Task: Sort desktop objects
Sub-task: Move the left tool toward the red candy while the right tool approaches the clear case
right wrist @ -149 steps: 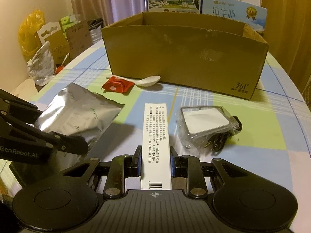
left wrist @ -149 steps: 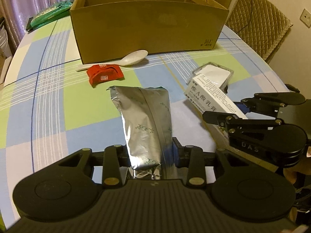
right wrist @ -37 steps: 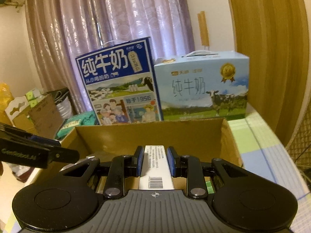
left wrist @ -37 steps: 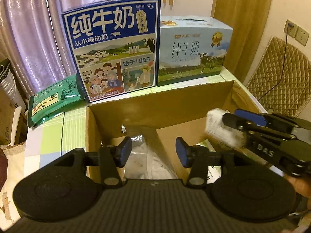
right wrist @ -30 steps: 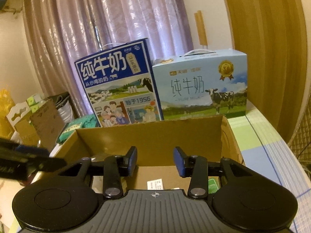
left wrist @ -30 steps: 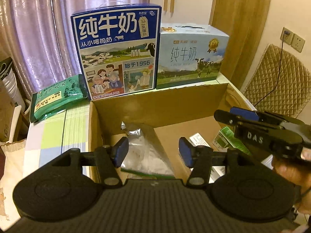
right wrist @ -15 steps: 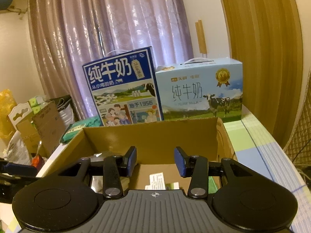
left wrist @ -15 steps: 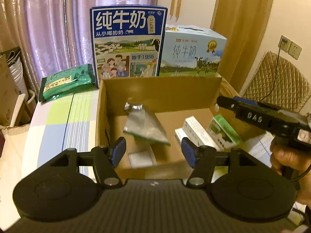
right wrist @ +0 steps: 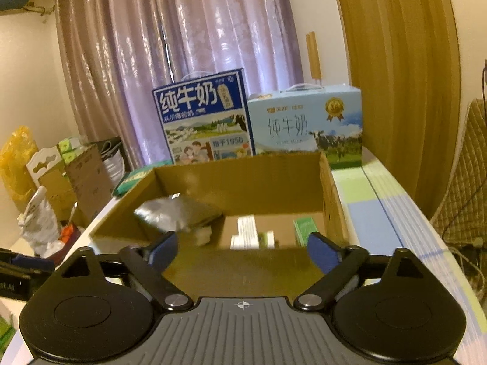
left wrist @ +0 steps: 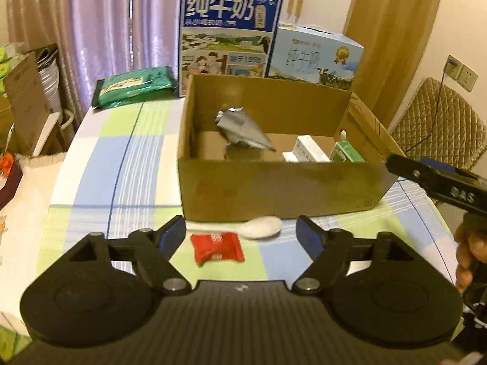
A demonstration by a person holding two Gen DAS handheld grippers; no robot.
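An open cardboard box [left wrist: 280, 185] [right wrist: 243, 270] stands on the checked tablecloth. Inside it lie a silver foil pouch [left wrist: 243, 129] [right wrist: 179, 214], a white medicine box [left wrist: 310, 149] [right wrist: 248, 231] and a green carton [left wrist: 347, 152] [right wrist: 304, 225]. In front of the box lie a white spoon [left wrist: 258, 226] and a red packet [left wrist: 216, 247]. My left gripper [left wrist: 242, 234] hangs open above the red packet, empty. My right gripper [right wrist: 243, 251] is open and empty before the box's near wall; it also shows at the right edge of the left wrist view [left wrist: 438, 182], held by a hand.
Two milk cartons [left wrist: 228, 33] [left wrist: 316, 57] stand behind the box. A green bag [left wrist: 134, 86] lies at the table's back left. A quilted chair [left wrist: 441, 121] stands to the right, clutter and boxes [right wrist: 61, 182] to the left of the table.
Both grippers let go of the foil pouch and the medicine box inside the cardboard box, then drew back toward me. The spoon and red packet have come into the left view.
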